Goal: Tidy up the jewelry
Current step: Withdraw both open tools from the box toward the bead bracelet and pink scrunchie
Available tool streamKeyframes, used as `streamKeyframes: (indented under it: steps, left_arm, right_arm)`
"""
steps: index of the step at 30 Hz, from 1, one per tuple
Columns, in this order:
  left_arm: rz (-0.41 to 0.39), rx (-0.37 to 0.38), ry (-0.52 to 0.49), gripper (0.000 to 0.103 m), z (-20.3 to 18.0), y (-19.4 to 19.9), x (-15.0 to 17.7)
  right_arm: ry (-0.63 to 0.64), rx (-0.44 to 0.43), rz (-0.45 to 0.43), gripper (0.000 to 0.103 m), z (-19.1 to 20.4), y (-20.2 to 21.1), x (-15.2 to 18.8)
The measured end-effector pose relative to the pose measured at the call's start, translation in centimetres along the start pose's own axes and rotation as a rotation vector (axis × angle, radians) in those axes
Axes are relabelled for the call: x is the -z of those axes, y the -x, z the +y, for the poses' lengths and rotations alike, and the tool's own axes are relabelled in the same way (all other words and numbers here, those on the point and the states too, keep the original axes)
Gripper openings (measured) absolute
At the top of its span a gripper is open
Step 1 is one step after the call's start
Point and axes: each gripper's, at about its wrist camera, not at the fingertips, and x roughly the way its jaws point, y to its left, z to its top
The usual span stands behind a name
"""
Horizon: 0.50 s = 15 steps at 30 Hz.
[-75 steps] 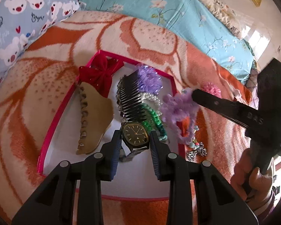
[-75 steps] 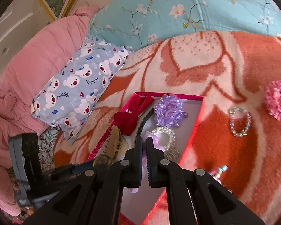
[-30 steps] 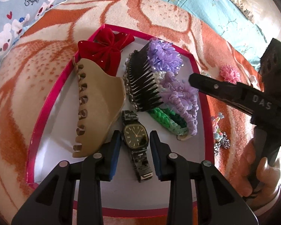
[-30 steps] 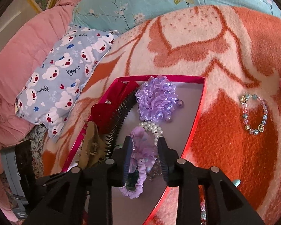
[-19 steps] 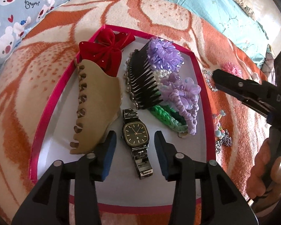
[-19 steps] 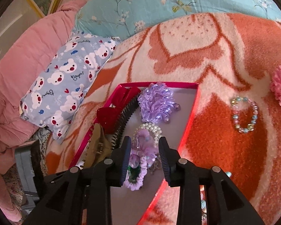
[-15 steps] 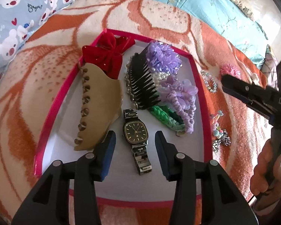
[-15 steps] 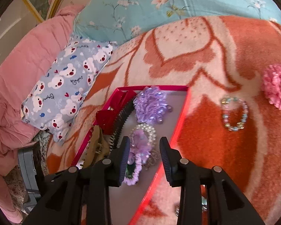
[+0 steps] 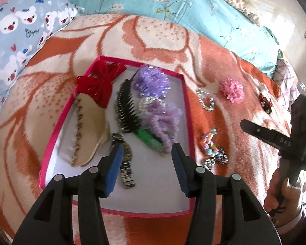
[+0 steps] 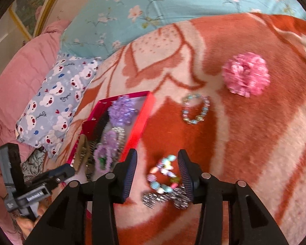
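Left wrist view first: the left claw [image 9: 145,153] hangs over the near part of the pink box [image 9: 188,126]. Its jaws are opening and hold nothing. A watch [image 9: 125,163] lies flat in the box, under the left blue pad, not gripped. Just past it lie a tan hair claw [image 9: 89,130], a black comb [image 9: 127,110] and a green band [image 9: 148,138]. A long purple scrunchie [image 9: 163,118] lies on the green band. At the far end of the box sit a red bow [image 9: 100,85] and a round purple scrunchie [image 9: 152,81]. A pearl band peeks out between the two purple ones.

Right wrist view next: the right claw [image 10: 157,167] hangs over the orange blanket [image 10: 255,143], just beside the box's right wall. Its jaws are opening too, and nothing is held. Down between the pads, on the blanket, lie a bead bracelet with pastel beads [image 10: 163,177] and a sparkly silver piece [image 10: 165,199], which touch each other. Farther out lies a ring of blue and clear beads [image 10: 195,109]. Past that sits a pink scrunchie [image 10: 245,74]. A small dark red thing [image 9: 265,103] lies at the blanket's far right edge; it is too small to tell what it is.

A bear pillow [image 10: 55,100] and a blue flower quilt [image 10: 173,6] lie behind it all. A hand [image 9: 281,192] holds the right claw's handle.
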Motion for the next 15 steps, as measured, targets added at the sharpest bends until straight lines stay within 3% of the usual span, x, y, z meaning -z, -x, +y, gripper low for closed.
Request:
streamKeyframes:
  steps: [15]
  left_arm:
    - [0.02,0.056,-0.1,0.048,-6.0,-1.1,-1.0]
  right_arm:
    - [-0.094,0.066,-0.037,0.047,-5.5,3.1,0.5]
